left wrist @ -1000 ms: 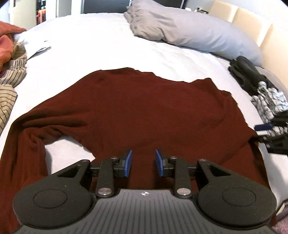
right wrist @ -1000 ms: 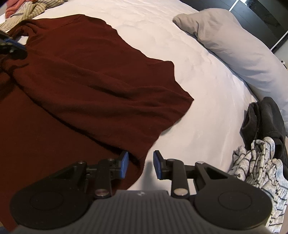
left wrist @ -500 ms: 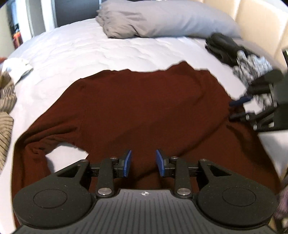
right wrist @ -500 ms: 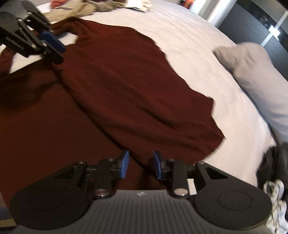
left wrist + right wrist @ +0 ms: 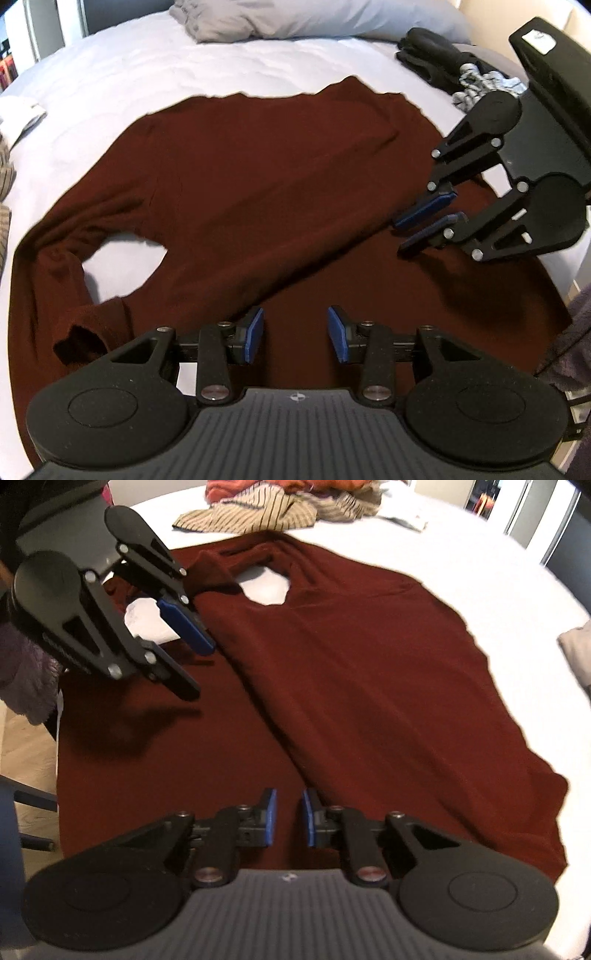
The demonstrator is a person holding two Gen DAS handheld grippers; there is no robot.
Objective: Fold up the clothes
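**Both claws swung in over the sweater, nothing grabbed**

In the last second your right gripper (image 5: pixel 424 229) came in across from your left gripper (image 5: pixel 295 334); both have their pads apart, holding nothing. One maroon sweater (image 5: pixel 240 192) lies dead ahead of them on the bed (image 5: pixel 129 74), a flap already folded diagonally. One grey pillow (image 5: pixel 314 18) lies far beyond.

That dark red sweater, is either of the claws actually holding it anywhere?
No. The left gripper and right gripper are both open above the sweater, gripping nothing.
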